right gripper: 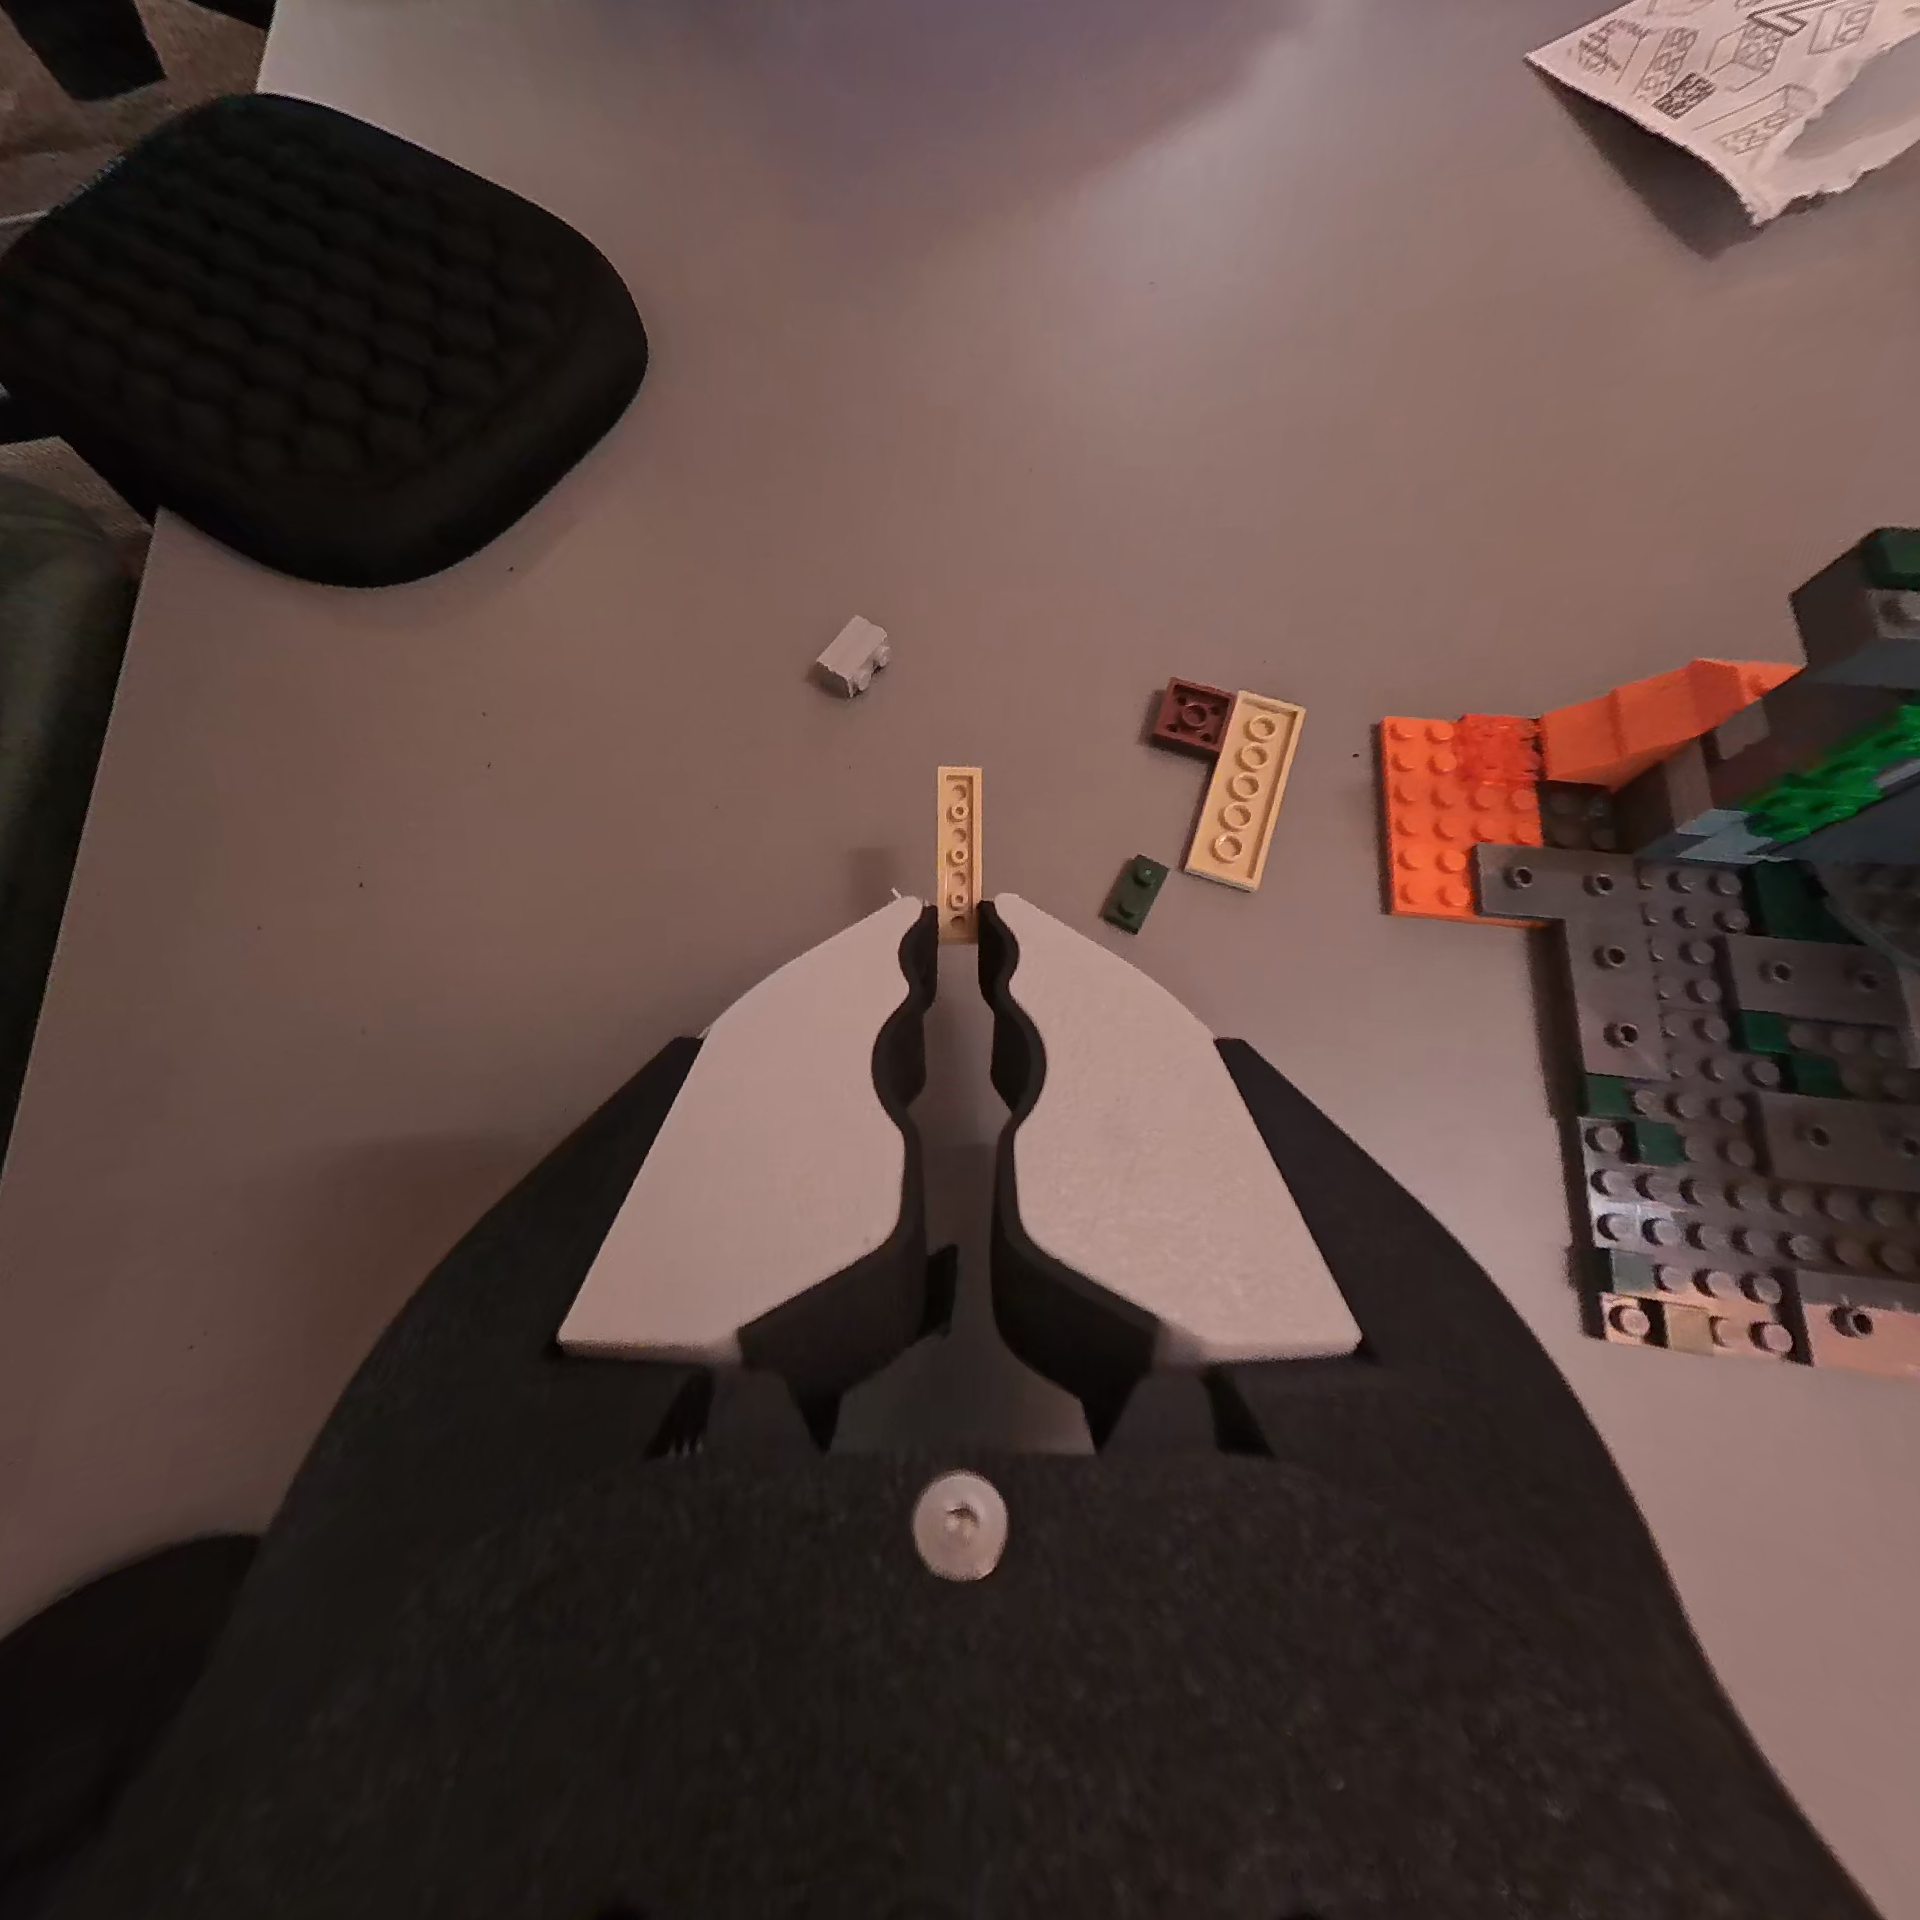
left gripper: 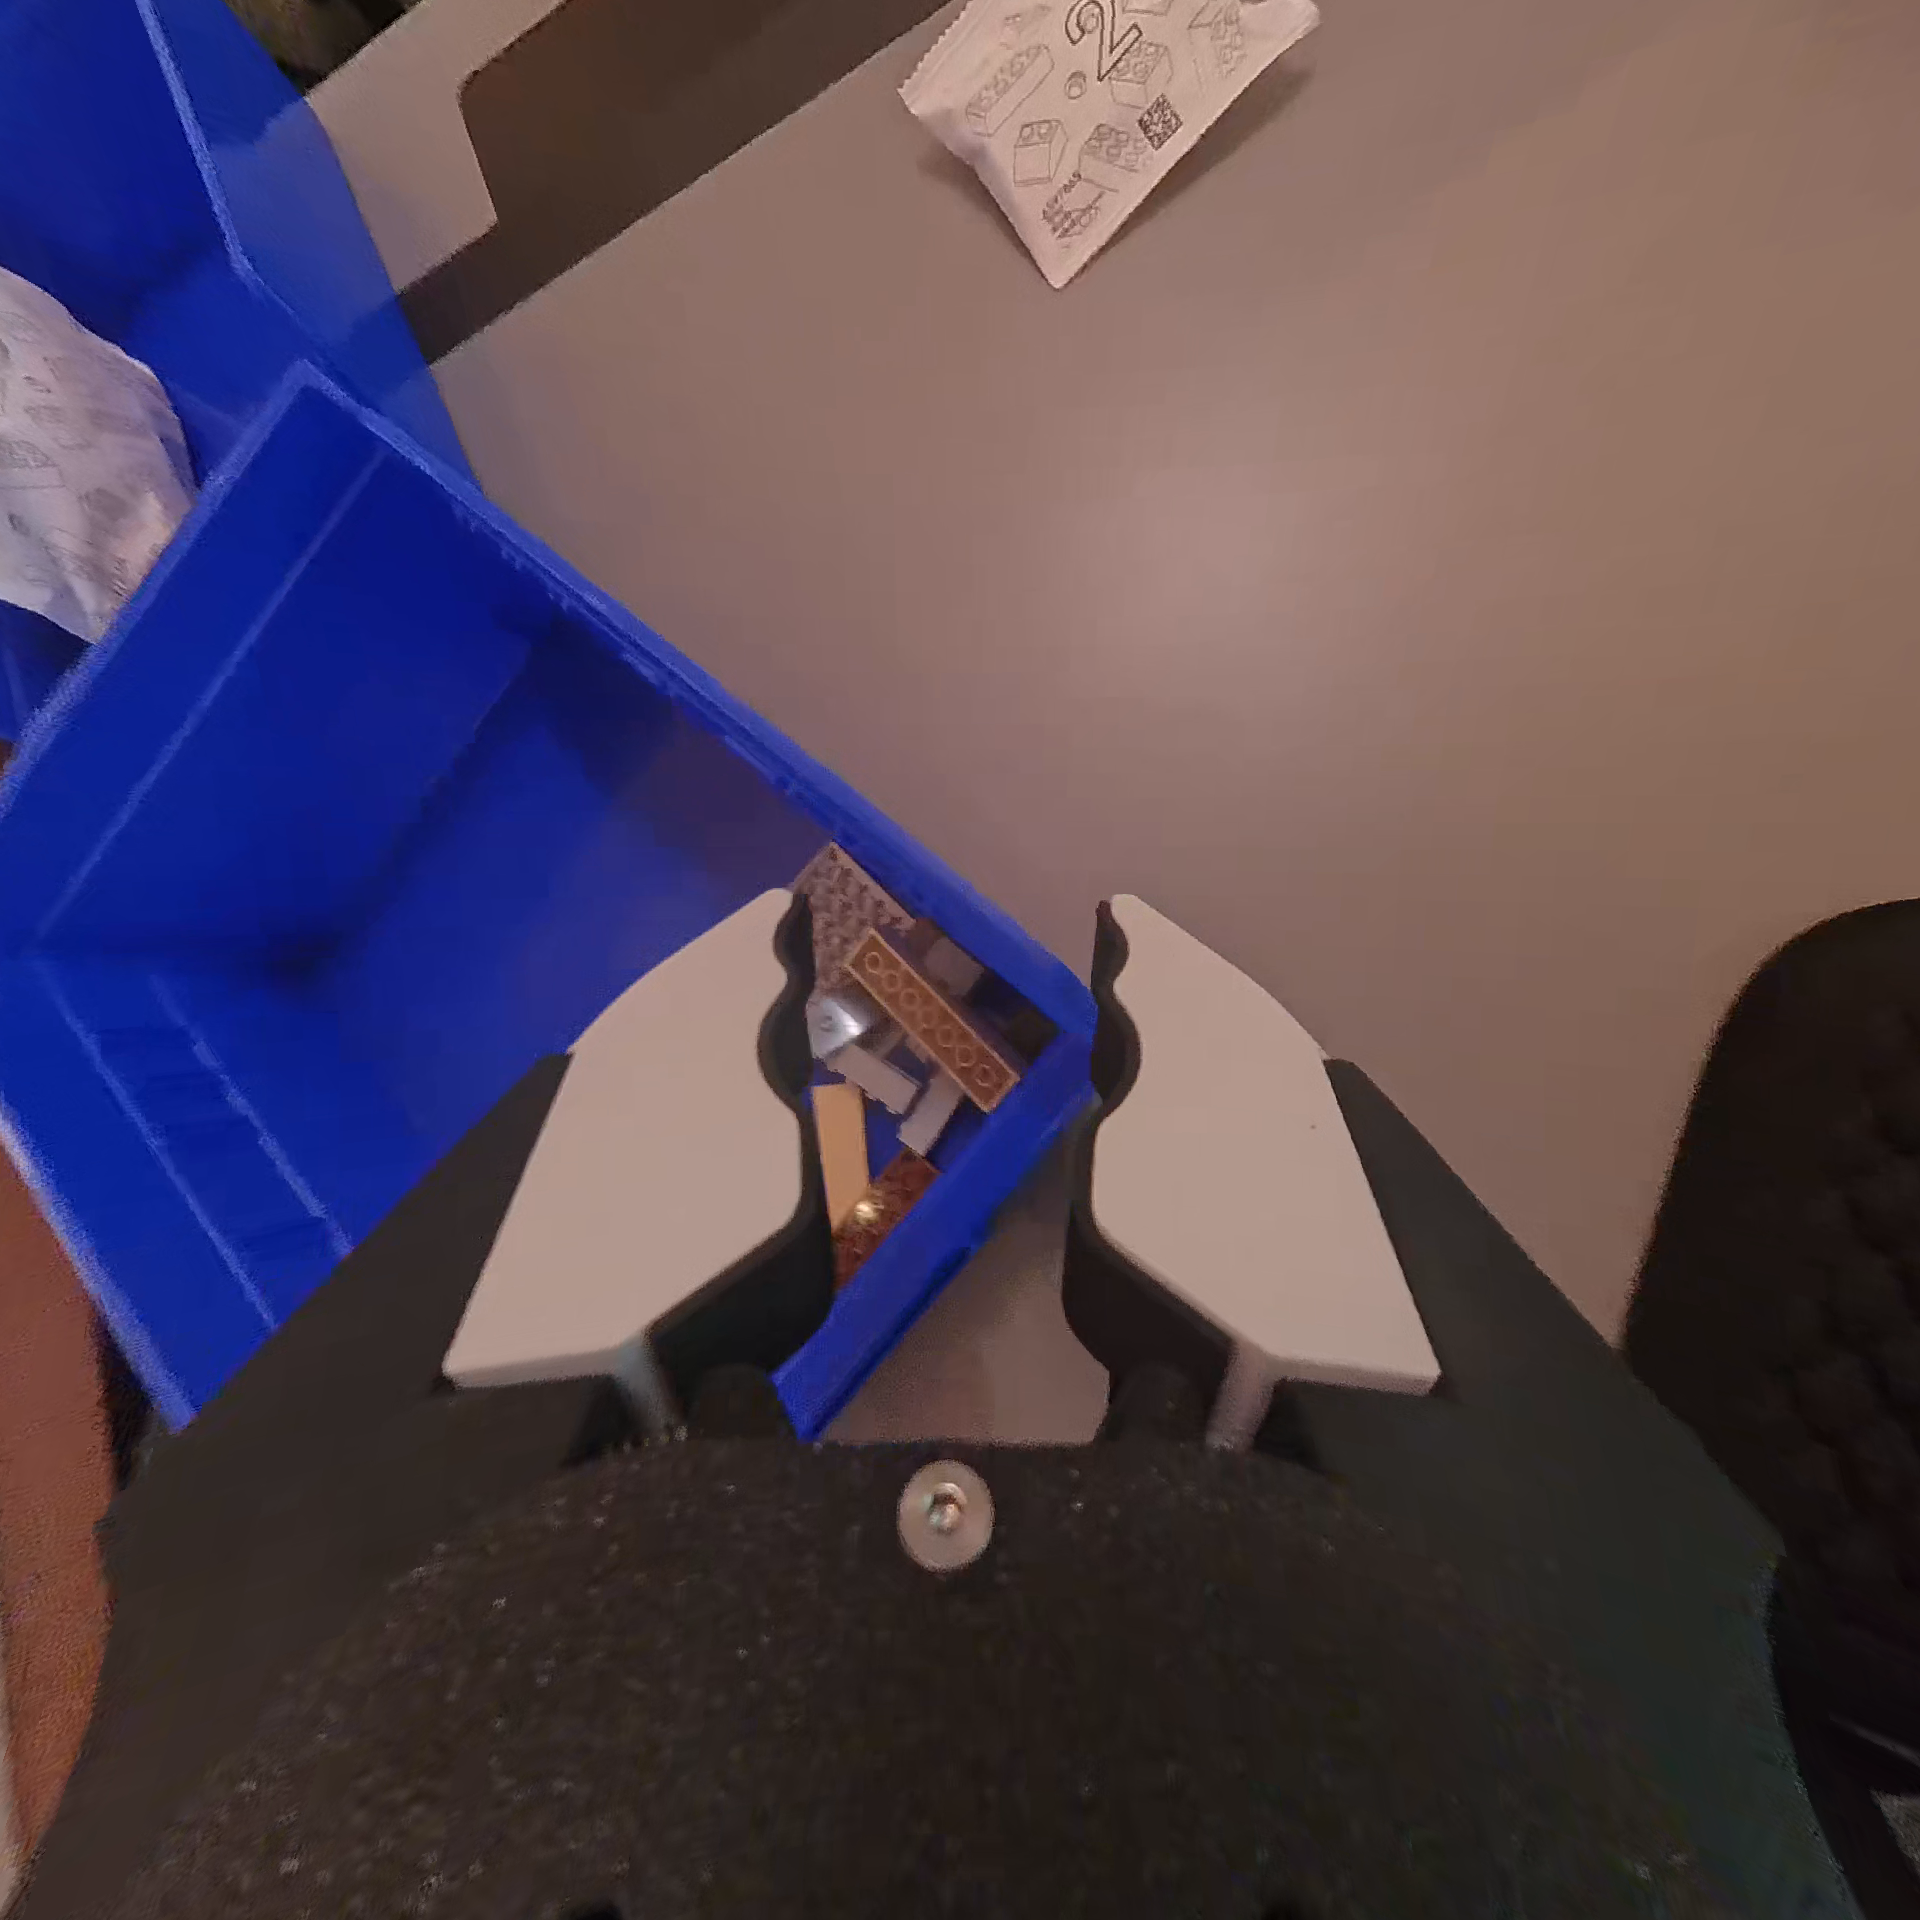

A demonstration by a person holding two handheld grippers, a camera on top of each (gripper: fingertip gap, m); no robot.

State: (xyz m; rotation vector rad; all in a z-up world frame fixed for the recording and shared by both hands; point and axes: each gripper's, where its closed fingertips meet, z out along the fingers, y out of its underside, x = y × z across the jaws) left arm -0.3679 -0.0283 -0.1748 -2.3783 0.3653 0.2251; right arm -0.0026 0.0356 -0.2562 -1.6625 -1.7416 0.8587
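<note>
Your left gripper (left gripper: 940, 997) hangs with its jaws spread wide astride the near corner of a blue bin (left gripper: 312, 831), one finger inside the wall, the other outside; neither pad presses on the plastic, and nothing is in its grasp. Below it, piled in that corner, lie loose bricks (left gripper: 914, 1049): a tan studded plate, grey pieces, a brown one. A second blue bin (left gripper: 156, 187) behind holds a crumpled printed bag.

Your right gripper (right gripper: 957, 920) has its jaws nearly together on the near end of a narrow tan plate (right gripper: 958, 842), pinched at the tips, the rest jutting forward over the grey table (right gripper: 1039, 468). A grey brick (right gripper: 854, 655), a wider tan plate (right gripper: 1247, 790) touching a brown square plate (right gripper: 1197, 712), and a small dark green plate (right gripper: 1136, 894) lie apart from it; the part-built model (right gripper: 1714, 1039) stands at the right.

The risks, as a judgement: the end-only pinch leaves the plate free to pivot or slip if you swing it or press it down off-centre. The left fingers straddling the bin wall could snag and tip the bin, spilling the bricks.
</note>
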